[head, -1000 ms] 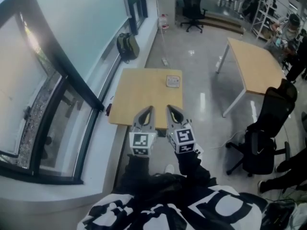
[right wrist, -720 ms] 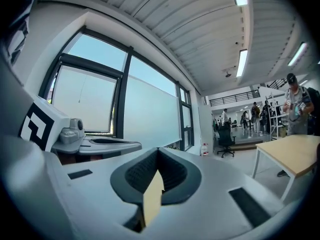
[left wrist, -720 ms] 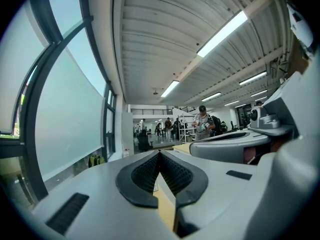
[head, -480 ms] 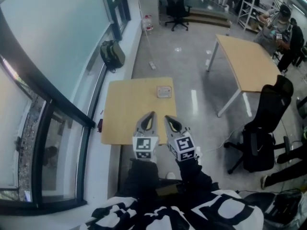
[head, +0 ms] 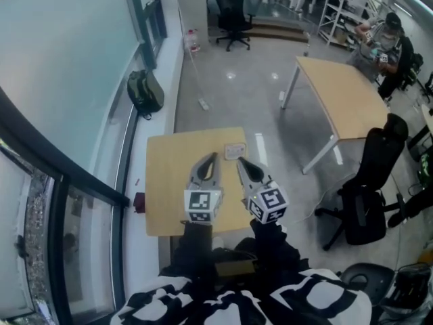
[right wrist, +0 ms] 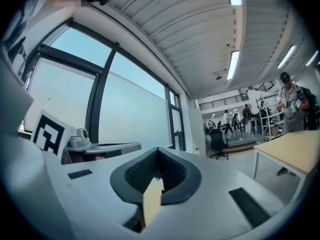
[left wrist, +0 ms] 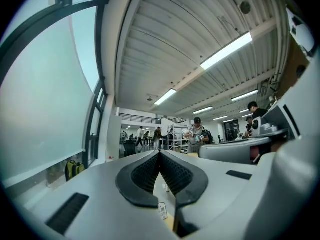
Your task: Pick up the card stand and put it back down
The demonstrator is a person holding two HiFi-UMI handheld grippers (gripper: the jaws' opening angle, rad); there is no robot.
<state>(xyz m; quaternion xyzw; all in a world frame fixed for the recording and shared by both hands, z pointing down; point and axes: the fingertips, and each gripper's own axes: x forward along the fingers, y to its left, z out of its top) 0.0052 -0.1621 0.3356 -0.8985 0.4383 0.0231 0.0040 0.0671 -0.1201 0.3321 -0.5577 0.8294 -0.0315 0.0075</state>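
A small pale rectangular card stand (head: pixel 235 152) lies near the far right corner of the light wooden tabletop (head: pixel 166 181), untouched. Both tools hover over the near half of the tabletop, side by side and pointing at its far edge. The left hand-held gripper (head: pixel 212 156) (left wrist: pixel 159 156) has its jaws pressed together with nothing between them. The right hand-held gripper (head: pixel 239 162) (right wrist: pixel 157 170) is likewise closed and empty, its tip just short of the card stand. A dark green backpack (head: pixel 145 92) sits on the floor beyond the far left corner.
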